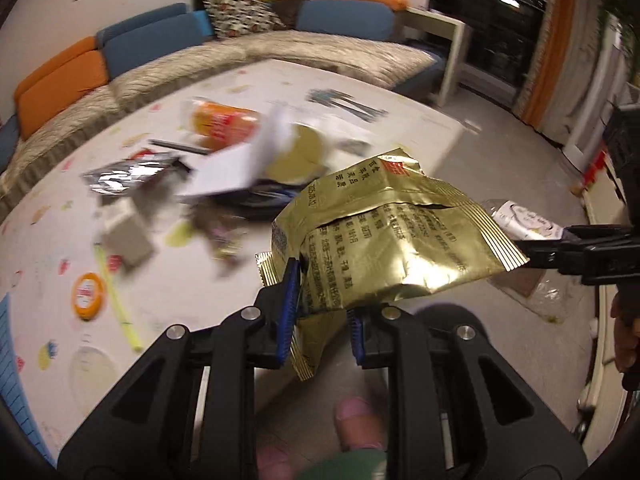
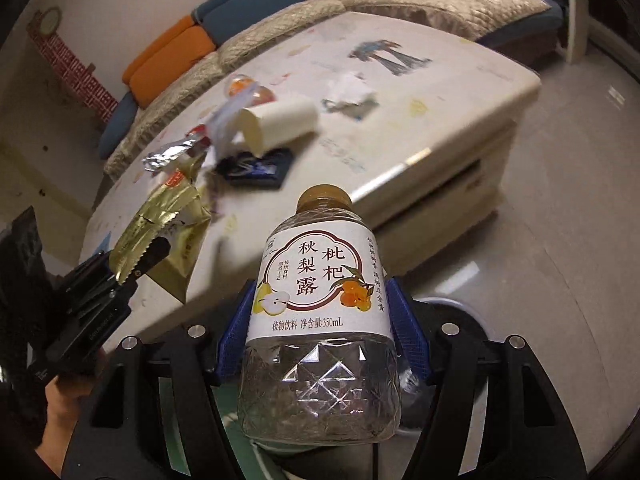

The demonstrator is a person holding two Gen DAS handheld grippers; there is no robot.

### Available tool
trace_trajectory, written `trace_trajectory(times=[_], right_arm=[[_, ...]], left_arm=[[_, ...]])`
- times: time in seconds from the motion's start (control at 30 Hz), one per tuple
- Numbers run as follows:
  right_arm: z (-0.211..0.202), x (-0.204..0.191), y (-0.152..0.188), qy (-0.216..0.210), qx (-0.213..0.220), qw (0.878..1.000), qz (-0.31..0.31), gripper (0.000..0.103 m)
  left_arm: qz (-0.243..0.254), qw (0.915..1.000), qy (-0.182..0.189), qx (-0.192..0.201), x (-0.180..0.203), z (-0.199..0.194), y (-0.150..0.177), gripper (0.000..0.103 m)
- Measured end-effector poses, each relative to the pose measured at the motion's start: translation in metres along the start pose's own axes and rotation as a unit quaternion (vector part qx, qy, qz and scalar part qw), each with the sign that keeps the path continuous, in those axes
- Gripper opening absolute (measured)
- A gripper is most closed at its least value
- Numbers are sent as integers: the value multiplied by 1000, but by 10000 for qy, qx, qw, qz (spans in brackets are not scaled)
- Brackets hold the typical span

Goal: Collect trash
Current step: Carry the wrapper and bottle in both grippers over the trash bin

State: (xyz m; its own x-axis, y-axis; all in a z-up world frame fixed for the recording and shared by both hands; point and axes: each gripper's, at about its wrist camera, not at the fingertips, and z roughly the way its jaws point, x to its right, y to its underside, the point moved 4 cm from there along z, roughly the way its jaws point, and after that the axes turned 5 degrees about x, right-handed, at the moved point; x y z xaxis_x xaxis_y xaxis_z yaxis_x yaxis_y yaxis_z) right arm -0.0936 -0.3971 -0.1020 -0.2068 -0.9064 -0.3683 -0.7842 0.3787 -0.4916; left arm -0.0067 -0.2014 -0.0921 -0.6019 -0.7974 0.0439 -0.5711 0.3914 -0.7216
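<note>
From the left wrist camera, the left gripper (image 1: 324,300) is pinching a gold foil wrapper (image 1: 384,236) between its blue pads (image 1: 290,312), gripping the packet by its lower corner so that the rest is standing up and out in front of the jaws. The wrapper is looking crumpled and shiny, with dark printed text, a small red mark near its top edge and a tear running across its middle. Behind it, the pale table (image 1: 168,280) is carrying a blurred scatter of litter: a silver foil packet (image 1: 128,176), an orange snack bag (image 1: 220,126), a round orange lid (image 1: 86,296) and a yellow straw (image 1: 116,300). At the right edge the right gripper (image 1: 560,240) is showing, with what is probably the bottle's neck poking out beside it. From the right wrist camera, the right gripper (image 2: 324,320) is clasping a clear plastic bottle (image 2: 320,320) around its labelled waist, blue pads (image 2: 408,324) pressing on both sides. The bottle is looking empty, with a brown cap, a white label of fruit pictures and a faceted base nearest the lens. To the left, the other gripper is holding the gold wrapper above the table's near edge, while a cream paper cup (image 2: 280,124) is lying on its side further back.
</note>
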Motion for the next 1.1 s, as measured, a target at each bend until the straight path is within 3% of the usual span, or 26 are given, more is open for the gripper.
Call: trace_trajectory(times=[0.2,0.43,0.73,1.1], right_arm=[[13,84,66,361,-394,9959,725,66],[50,139,122,436,-818,9859,1390,66],[106,181,156,332,-1229,9714,2006,66],[137,201,171,209,-1478,9607,2343,66]], left_arm=[[207,9959,606,-632,78,45,34,20],[473,9826,889,-1562,138,104,92,20],[494,9683,770,-2323,151,171,139,20],[494,9606,690,-2647,157,212,160,20]])
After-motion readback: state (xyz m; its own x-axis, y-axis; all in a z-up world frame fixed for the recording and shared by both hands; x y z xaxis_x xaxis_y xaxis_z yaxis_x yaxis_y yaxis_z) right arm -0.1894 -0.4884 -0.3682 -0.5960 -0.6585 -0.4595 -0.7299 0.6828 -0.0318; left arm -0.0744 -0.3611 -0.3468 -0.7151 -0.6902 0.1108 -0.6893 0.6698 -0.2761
